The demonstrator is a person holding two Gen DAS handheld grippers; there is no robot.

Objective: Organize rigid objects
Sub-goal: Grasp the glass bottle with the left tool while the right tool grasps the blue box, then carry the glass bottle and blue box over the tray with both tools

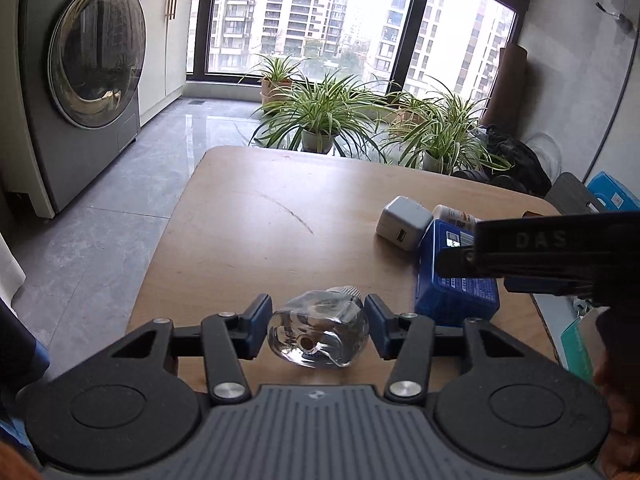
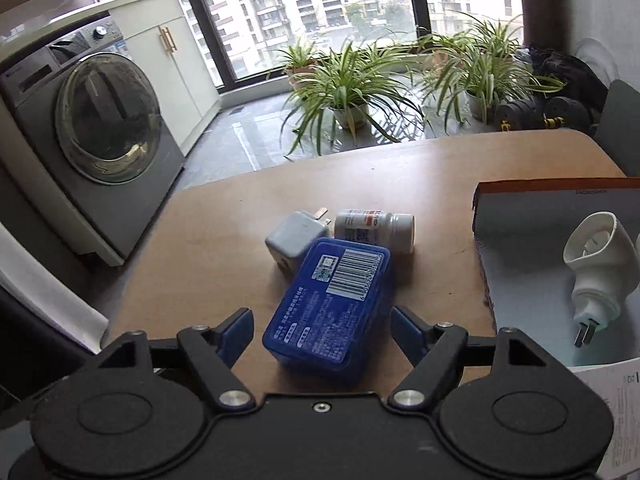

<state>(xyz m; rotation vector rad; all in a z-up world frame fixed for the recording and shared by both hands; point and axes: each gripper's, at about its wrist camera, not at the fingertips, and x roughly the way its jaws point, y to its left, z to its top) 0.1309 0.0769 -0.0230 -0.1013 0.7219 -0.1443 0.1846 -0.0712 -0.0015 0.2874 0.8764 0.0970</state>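
In the left wrist view my left gripper (image 1: 318,320) is shut on a clear glass bottle (image 1: 320,332) with a silver cap, low over the near edge of the wooden table (image 1: 260,220). In the right wrist view my right gripper (image 2: 322,334) stands open around a blue plastic box (image 2: 332,308) that lies flat; both pads are clear of its sides. Beyond the box lie a white USB charger (image 2: 294,240) and a white pill bottle (image 2: 372,226) on its side. From the left wrist view the right gripper (image 1: 456,258) reaches over the blue plastic box (image 1: 448,296) from the right.
An open cardboard box (image 2: 520,216) at the table's right holds a white plug-in device (image 2: 600,264). A washing machine (image 1: 92,80) stands on the left. Potted plants (image 1: 320,116) line the window beyond the table. Dumbbells (image 2: 556,114) lie on the floor at the far right.
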